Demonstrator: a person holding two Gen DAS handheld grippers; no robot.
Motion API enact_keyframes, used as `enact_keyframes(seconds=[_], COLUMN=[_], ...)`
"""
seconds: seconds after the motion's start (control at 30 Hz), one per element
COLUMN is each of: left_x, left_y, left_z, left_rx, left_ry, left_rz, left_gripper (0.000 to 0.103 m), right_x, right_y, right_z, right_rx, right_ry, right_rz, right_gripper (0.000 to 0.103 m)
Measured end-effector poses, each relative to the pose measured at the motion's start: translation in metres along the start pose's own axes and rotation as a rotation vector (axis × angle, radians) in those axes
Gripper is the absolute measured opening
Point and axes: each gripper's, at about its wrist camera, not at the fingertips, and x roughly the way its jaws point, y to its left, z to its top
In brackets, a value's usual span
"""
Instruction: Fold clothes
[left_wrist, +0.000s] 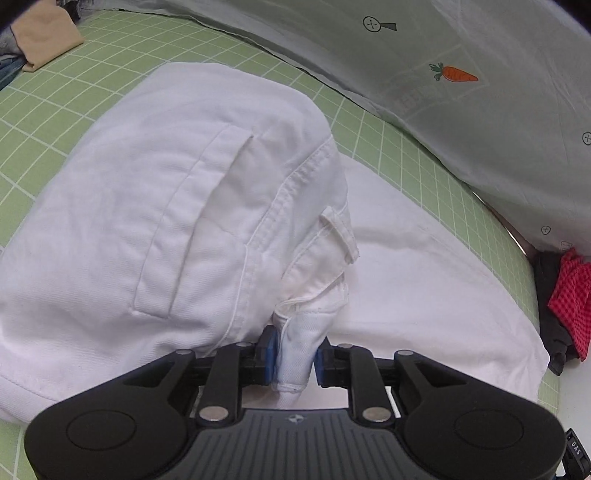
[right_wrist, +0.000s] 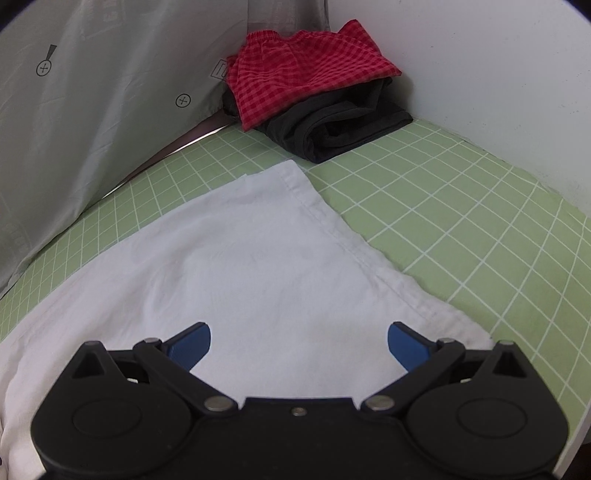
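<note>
Left gripper (left_wrist: 293, 360) is clamped on the waistband of soft, limp white cotton trousers (left_wrist: 177, 206) lying ahead; right gripper (right_wrist: 299, 345), jaws apart, hovers apparently just above their leg hem.

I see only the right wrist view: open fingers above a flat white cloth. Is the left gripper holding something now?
Observer: Yes. The left gripper is shut on a bunched corner of the white trousers, near a belt loop.
Operator: Is the held part lifted or lying flat?
Observer: It is lifted and folded over; a back pocket faces up, and a flat leg lies on the green grid mat beneath.
Operator: Is there other clothing that I cannot see?
Observer: A beige garment lies at the far left corner of the mat, apart from the trousers. Your right gripper is open, gripping nothing.
</note>
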Motion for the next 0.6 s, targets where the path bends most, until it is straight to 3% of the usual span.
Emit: enact_keyframes(seconds=[0.13,0.23,0.4,0.47,0.6], left_x=[-0.008,-0.017,-0.028,-0.036,-0.054], left_y=[-0.011,-0.018,-0.026,-0.025,-0.024], left_z=[0.003,0.009,0.021,0.027,0.037], left_rx=[0.042,0.049,0.046,0.022,0.038], left_ry=[0.010,0.000,-0.033,-0.062,-0.146], left_rz=[-0.014,-0.042,-0.055,-0.073,-0.053], left_gripper=[0.054,0.066,0.072,0.080,0.084], right_x=[0.009,0.013,0.012,0.011,0.009], right_y=[0.006,0.007,0.000,-0.003,-0.009], right_z=[0.002,-0.004,-0.014,-0.016,-0.015], right_rx=[-0.024,-0.013,0.043,0.048,0.065], right_ry=[0.011,0.013,0.026,0.024,0.014], right_rz=[0.015,0.003,-0.002,-0.018,-0.044], right_gripper=[0.103,0.103,0.103,0.103,0.103])
